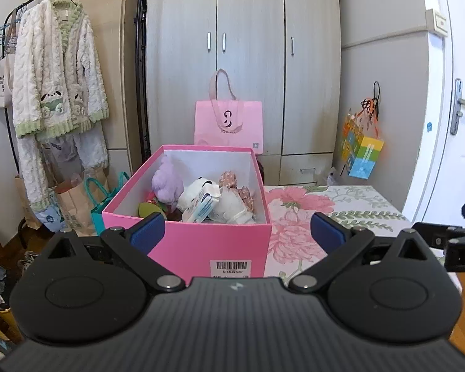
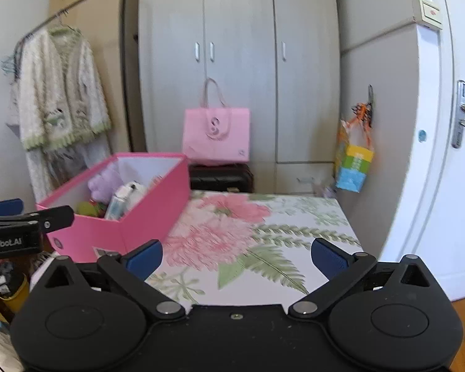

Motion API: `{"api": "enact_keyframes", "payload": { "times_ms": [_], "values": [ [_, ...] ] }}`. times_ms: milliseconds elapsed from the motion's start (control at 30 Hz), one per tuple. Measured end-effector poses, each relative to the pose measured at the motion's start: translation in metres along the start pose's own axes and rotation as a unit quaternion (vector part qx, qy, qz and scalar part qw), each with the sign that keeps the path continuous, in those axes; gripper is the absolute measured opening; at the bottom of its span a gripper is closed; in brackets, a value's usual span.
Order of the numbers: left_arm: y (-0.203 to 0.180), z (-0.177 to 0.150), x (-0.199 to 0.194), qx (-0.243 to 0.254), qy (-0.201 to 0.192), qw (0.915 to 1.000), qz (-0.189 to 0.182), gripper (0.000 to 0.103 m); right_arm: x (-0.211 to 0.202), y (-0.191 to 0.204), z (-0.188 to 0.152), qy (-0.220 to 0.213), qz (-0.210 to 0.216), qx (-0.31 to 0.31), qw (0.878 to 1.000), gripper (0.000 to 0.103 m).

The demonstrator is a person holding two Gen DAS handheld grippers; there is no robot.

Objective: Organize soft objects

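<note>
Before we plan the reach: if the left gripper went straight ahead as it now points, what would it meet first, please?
Most likely the near wall of the pink box, which sits between the left gripper's open fingers; depth is uncertain.

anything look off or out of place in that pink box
One thing: a blue-and-white rigid carton lies tilted in the open pink cardboard box among the plush toys, such as the fluffy lilac one. It looks hard, not soft.

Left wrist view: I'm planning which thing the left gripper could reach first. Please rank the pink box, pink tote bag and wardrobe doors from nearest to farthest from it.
1. pink box: directly ahead of the open left gripper, on the floral surface.
2. pink tote bag: upright behind the box.
3. wardrobe doors: at the back, behind the bag.
</note>
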State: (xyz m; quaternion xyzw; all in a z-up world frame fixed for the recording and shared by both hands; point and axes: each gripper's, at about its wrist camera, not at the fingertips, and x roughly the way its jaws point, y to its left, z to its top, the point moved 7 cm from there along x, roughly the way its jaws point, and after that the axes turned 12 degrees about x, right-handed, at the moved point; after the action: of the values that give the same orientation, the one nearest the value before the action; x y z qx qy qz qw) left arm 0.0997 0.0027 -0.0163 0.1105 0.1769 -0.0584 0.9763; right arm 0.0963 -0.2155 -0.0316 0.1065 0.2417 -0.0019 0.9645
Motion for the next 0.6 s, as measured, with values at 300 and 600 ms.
{"api": "enact_keyframes", "payload": {
  "times_ms": [300,600],
  "values": [
    [-0.0016,-0.0009,0.0006,0.008,0.009,0.9996,0.027,0.103,-0.0023,-0.0016,-0.0005,0.006,-0.025,0.006,1.000,0.103],
    [-0.0039,-0.0046,0.0039,0.006,0.021,0.9994,0.027,0.103,-0.0037,-0.0037,-0.0027,0.006,-0.027,0.011,1.000,0.103]
  ]
}}
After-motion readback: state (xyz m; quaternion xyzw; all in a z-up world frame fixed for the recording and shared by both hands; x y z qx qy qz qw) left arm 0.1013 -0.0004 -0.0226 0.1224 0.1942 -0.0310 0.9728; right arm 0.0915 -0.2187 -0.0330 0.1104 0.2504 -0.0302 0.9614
